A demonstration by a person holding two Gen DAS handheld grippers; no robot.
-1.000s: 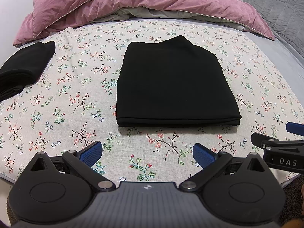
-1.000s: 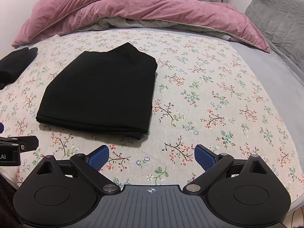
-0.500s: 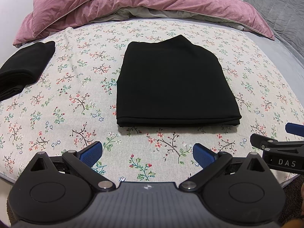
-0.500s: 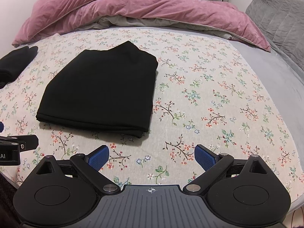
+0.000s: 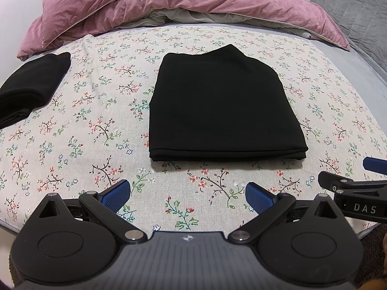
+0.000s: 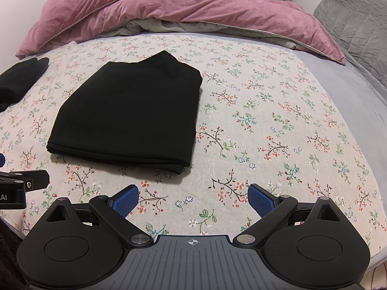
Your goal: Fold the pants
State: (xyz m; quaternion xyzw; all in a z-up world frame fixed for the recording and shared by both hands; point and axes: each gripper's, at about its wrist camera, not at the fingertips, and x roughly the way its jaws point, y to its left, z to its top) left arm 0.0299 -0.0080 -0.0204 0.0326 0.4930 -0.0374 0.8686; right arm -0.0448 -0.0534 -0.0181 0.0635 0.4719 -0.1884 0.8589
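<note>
A second dark folded garment (image 5: 29, 82) lay at the bed's left edge; the black pants (image 5: 222, 106) lay folded mid-bed, apparently finished; left gripper (image 5: 187, 192) and right gripper (image 6: 193, 197) hovered at the near edge, fingers wide, empty; nothing had shifted since the earlier frame; withdrawing likely remained.

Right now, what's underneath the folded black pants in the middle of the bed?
The folded pants lie flat on the floral sheet, which shows all around them. The patch of sheet directly beneath is covered, so anything there can't be seen.
</note>
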